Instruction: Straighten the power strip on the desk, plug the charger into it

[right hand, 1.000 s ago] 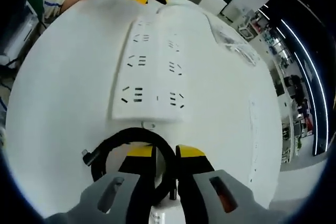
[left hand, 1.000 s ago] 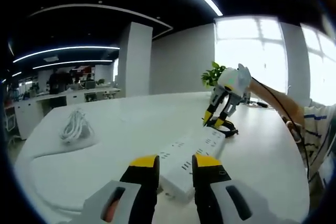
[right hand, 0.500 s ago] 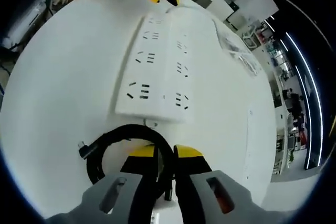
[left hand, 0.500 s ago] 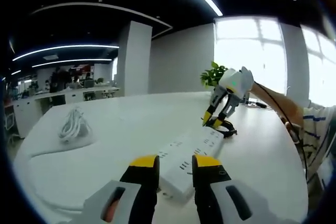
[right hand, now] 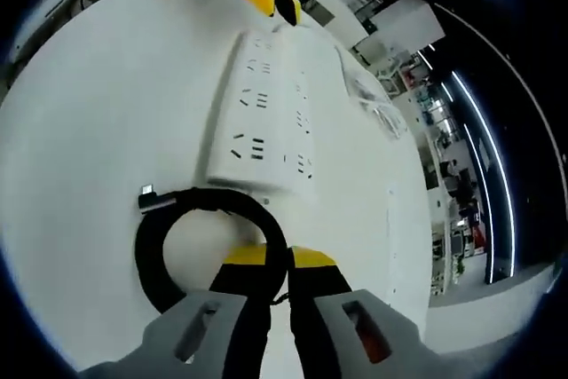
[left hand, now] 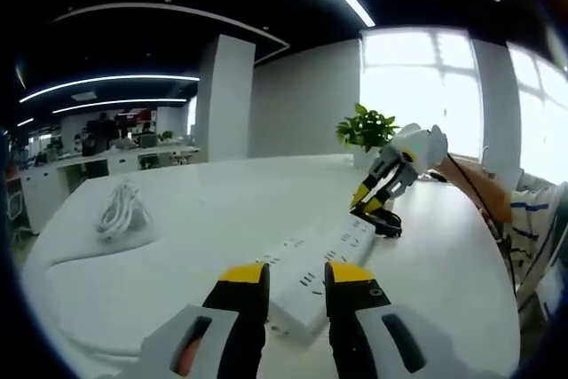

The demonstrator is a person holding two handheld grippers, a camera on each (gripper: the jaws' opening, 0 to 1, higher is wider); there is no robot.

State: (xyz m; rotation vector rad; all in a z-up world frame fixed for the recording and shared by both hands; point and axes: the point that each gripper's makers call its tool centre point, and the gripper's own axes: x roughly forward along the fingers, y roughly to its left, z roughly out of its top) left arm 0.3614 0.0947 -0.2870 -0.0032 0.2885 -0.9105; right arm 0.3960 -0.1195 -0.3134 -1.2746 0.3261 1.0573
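White desk (left hand: 204, 219) fills the lower half of the left gripper view, with an open office, a pillar and bright windows behind; a plant (left hand: 366, 128) stands at centre right and a white cable bundle (left hand: 122, 213) lies at left. A strip (left hand: 318, 264) runs from bottom centre toward the right. The left gripper (left hand: 295, 277) has its jaws narrowly apart at the strip's near end. The right gripper (right hand: 268, 259), jaws pinched on a black coiled cable (right hand: 209, 212), sits just below the strip (right hand: 266, 122) in its view.
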